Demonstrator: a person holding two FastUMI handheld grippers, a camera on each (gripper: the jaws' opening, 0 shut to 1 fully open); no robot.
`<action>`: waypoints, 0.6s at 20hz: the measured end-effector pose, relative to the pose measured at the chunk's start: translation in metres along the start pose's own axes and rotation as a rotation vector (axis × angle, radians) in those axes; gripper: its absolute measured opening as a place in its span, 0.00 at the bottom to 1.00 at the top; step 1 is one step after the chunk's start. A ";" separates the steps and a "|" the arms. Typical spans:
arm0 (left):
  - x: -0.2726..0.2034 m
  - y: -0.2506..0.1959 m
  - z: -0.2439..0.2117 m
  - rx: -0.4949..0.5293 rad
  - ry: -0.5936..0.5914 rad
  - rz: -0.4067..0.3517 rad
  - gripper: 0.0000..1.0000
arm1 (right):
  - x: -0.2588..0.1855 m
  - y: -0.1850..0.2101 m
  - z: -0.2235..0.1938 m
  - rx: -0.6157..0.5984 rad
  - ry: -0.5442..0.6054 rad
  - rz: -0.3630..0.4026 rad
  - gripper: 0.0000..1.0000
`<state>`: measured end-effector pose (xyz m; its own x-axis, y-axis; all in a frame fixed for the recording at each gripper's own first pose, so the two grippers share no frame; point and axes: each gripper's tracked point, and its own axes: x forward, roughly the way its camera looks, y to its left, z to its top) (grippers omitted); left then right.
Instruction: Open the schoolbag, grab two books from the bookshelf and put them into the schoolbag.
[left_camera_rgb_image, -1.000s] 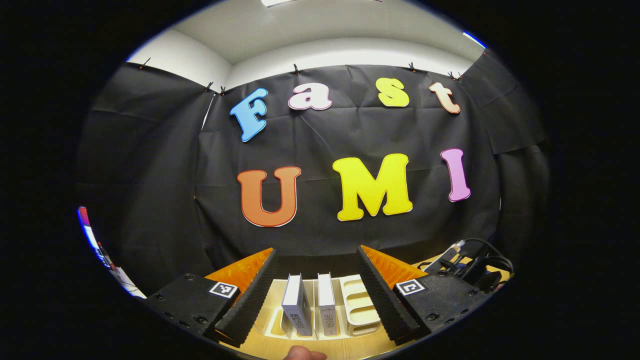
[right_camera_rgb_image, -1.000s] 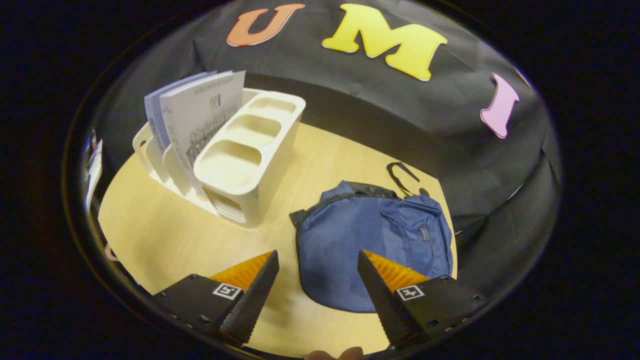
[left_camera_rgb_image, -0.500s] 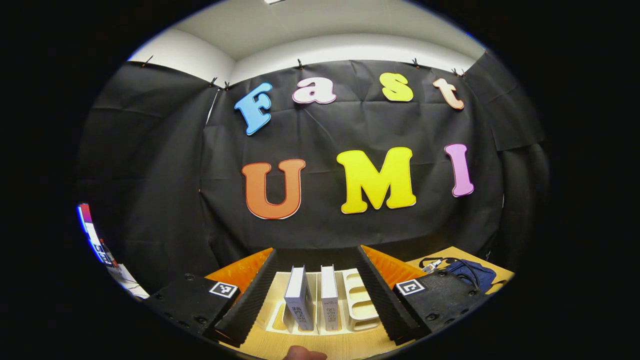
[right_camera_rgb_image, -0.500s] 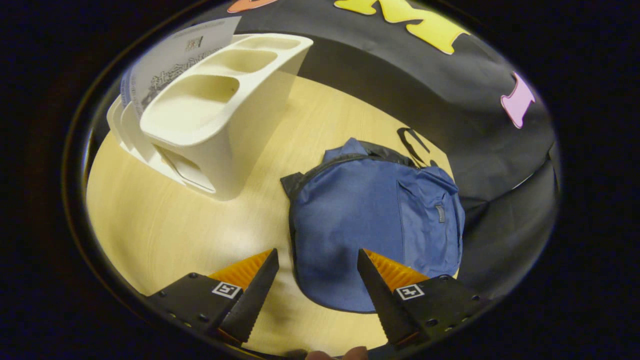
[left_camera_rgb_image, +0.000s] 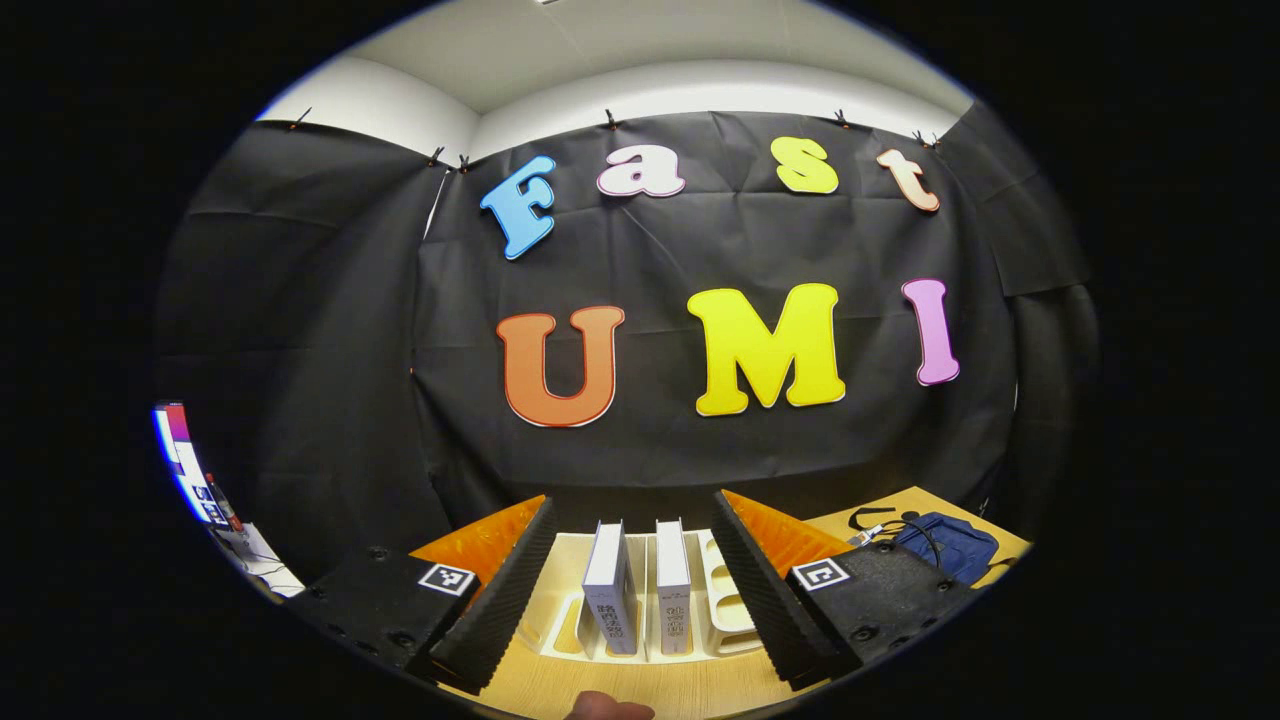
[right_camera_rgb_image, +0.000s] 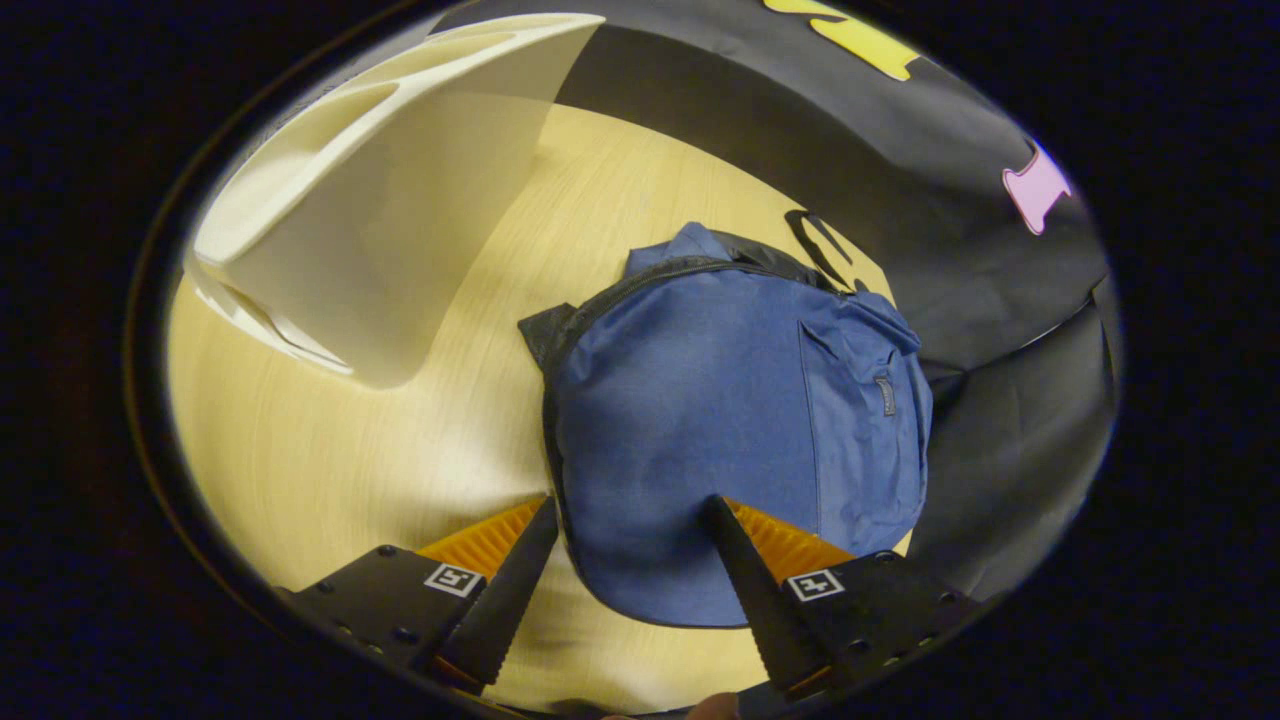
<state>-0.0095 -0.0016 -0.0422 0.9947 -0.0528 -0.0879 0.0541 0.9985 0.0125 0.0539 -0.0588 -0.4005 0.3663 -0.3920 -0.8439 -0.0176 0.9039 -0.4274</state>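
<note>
Blue fabric schoolbag (right_camera_rgb_image: 740, 440) lies flat on the pale wood counter (right_camera_rgb_image: 400, 430), zip closed as far as I can tell, its dark zip line curving along the edge at 11 o'clock. Right gripper (right_camera_rgb_image: 628, 585) hovers just above the bag's near end, fingers apart, holding nothing. White bookshelf (right_camera_rgb_image: 400, 200) stands at 10 o'clock of the bag, well apart from it.

In the left gripper view, left gripper (left_camera_rgb_image: 632, 590) faces the bookshelf (left_camera_rgb_image: 720, 620), fingers apart and empty; two books (left_camera_rgb_image: 640, 590) stand upright in its slots at 12 o'clock.

Judgement: step in hand is opening the bag. Next move calls for finding the zip pull, not discernible here, and likely bracing the fabric against the tug.
</note>
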 end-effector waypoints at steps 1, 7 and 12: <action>-0.001 0.001 -0.002 -0.001 0.003 0.000 0.99 | 0.002 -0.002 -0.001 0.002 0.004 -0.013 0.95; 0.001 -0.001 -0.003 -0.004 0.012 -0.003 0.99 | 0.008 -0.006 -0.001 0.055 0.020 -0.025 0.86; 0.003 -0.003 -0.004 -0.007 0.018 -0.004 0.99 | 0.003 0.001 0.001 0.077 0.029 -0.002 0.58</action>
<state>-0.0073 -0.0049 -0.0469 0.9928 -0.0569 -0.1057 0.0577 0.9983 0.0048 0.0560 -0.0589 -0.4032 0.3392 -0.3979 -0.8524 0.0556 0.9131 -0.4040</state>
